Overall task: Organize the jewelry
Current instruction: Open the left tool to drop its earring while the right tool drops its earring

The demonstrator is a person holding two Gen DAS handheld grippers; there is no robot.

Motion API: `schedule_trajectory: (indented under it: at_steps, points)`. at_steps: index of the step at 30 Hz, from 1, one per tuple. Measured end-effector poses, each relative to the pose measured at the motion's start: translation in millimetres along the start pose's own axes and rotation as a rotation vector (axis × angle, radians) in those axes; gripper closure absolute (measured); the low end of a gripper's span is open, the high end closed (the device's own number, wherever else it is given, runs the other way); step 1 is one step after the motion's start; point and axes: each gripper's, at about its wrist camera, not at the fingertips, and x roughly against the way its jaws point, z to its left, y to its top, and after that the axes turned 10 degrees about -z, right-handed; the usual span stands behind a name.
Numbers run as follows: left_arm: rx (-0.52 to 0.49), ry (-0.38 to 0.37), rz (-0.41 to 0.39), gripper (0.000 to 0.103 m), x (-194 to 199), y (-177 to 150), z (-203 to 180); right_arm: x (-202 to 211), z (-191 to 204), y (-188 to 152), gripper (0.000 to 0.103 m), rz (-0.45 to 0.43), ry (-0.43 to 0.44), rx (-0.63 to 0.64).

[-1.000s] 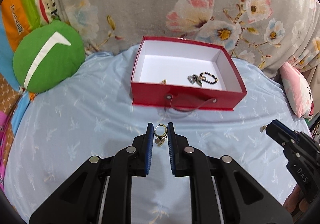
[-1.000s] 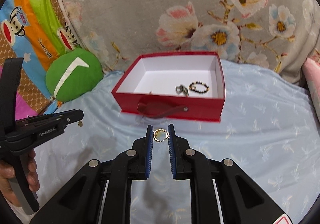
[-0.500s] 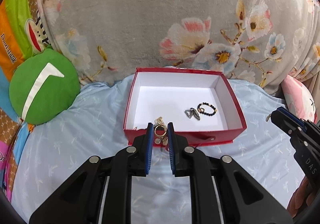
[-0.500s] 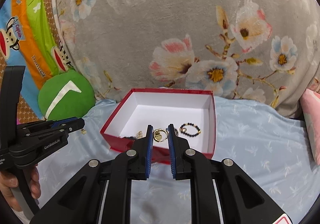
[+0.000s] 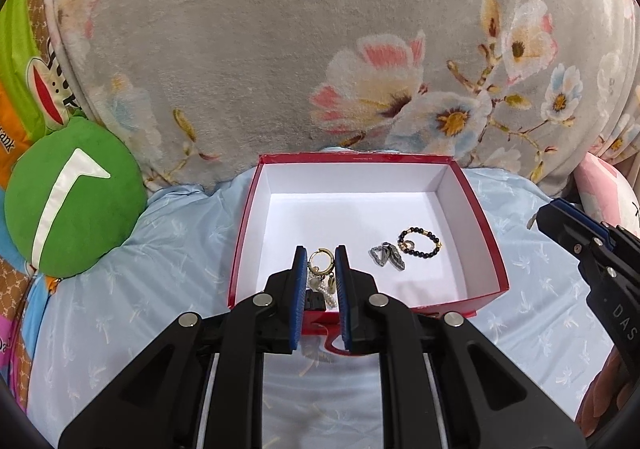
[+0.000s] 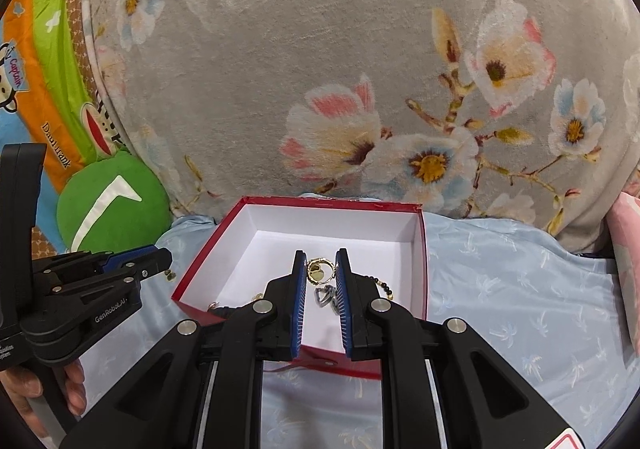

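Note:
A red box with a white inside lies open on the light blue sheet. My left gripper is shut on a gold hoop earring with pearl charms and hangs over the box's near left part. My right gripper is shut on a gold ring over the box. Inside the box lie a grey metal charm and a black bead bracelet. In the right wrist view the charm shows between the fingers and the bracelet is partly hidden.
A grey floral blanket rises right behind the box. A green round cushion lies at the left, a pink pillow at the right. A person's hand holds the left gripper's handle.
Both grippers have moved forward and up from in front of the box to over its inside, each still holding its piece. The box looks closer and lower in both views.

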Motion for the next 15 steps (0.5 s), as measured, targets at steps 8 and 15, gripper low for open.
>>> schedule_trajectory:
  at_steps: [8,15]
  points:
    - [-0.016,0.014,0.003,0.09,-23,7,-1,-23,-5,5,0.089,0.005,0.005,-0.003]
    - [-0.011,0.026,-0.029,0.089,-46,31,-1,-53,-11,16,0.089,0.008,0.01,-0.01]
